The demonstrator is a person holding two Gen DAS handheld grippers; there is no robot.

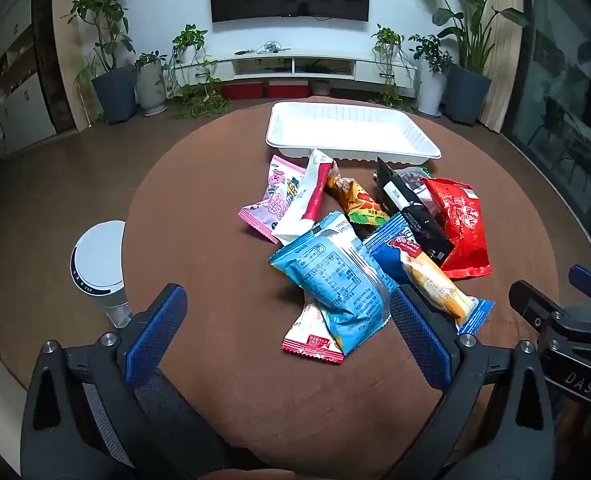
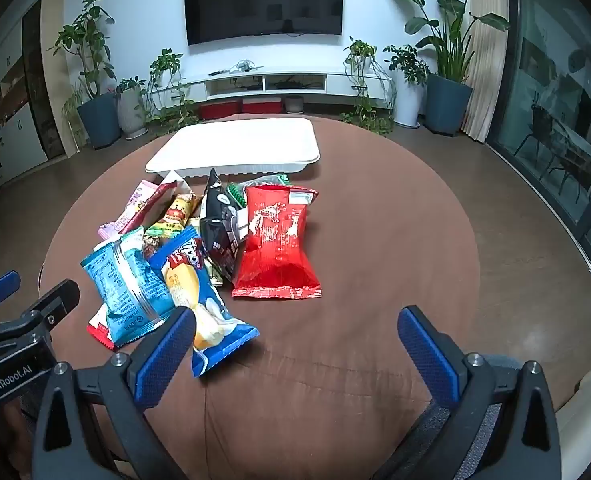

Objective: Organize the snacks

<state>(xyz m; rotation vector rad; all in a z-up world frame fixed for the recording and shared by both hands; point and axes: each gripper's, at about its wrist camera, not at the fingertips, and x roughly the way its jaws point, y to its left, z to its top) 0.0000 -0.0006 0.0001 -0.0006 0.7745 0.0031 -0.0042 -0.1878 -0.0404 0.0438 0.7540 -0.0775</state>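
A pile of snack packets lies on the round brown table [image 1: 199, 208]. It includes a light blue packet [image 1: 335, 280], a dark blue roll-cake packet [image 1: 415, 268], a red bag [image 1: 461, 228], a black packet [image 1: 411, 210], a pink packet [image 1: 273, 200] and an orange one [image 1: 357, 200]. A white empty tray [image 1: 347, 130] sits behind the pile. My left gripper [image 1: 291, 312] is open, just in front of the light blue packet. My right gripper [image 2: 295, 332] is open and empty, in front of the red bag [image 2: 279, 244], with its left finger beside the roll-cake packet [image 2: 203, 300]. The tray [image 2: 235, 148] is beyond.
A white cylindrical device [image 1: 99, 268] stands beside the table's left edge. The right gripper's body [image 1: 567, 328] shows at the right of the left wrist view. Potted plants [image 1: 111, 76], a TV stand [image 1: 295, 66] and a glass door [image 2: 555, 128] lie beyond the table.
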